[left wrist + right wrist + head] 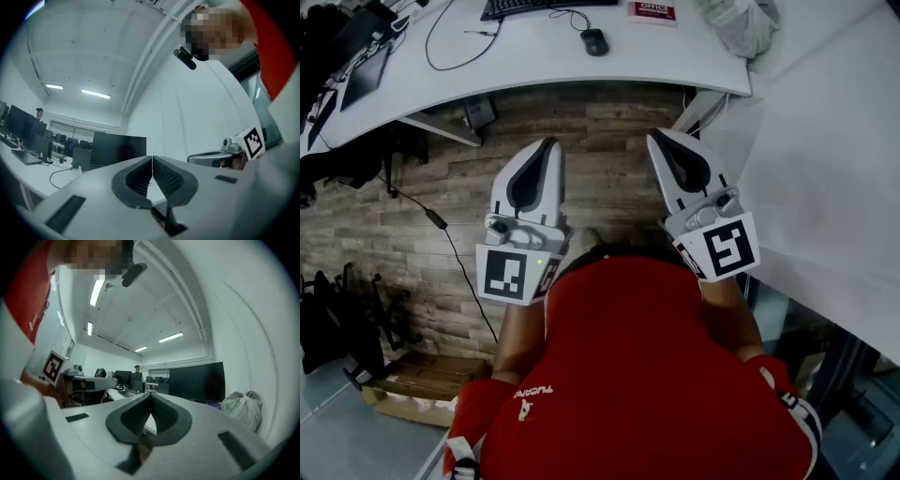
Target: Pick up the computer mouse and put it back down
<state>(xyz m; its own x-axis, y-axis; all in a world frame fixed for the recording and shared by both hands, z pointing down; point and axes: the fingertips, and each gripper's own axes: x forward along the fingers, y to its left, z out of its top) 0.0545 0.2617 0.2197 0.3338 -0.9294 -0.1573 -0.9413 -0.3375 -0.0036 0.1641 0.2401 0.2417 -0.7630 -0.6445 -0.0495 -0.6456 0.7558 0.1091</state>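
While both tools are held near the person's body over the wooden floor, the white desk [581, 66] lies well ahead of both sets of jaws, and the approach has not begun.

- Keyboard [534, 7]: at the desk's far edge, ahead of the left gripper [547, 143].
- Left gripper: clenched, pads meeting, nothing between them.
- Right gripper [659, 137]: likewise clenched and empty, as its own view [151, 397] confirms.
- Computer mouse [594, 41]: resting on the desk, well ahead of the two grippers and between their lines, just beside the keyboard's right end. Its cord [570, 13] loops off toward the keyboard.

Recommendation: release the jaws of the chosen gripper before arrival. Straddle the mouse across its sides and close squarely. Lift low so the cord does not drag, and set it down flat.
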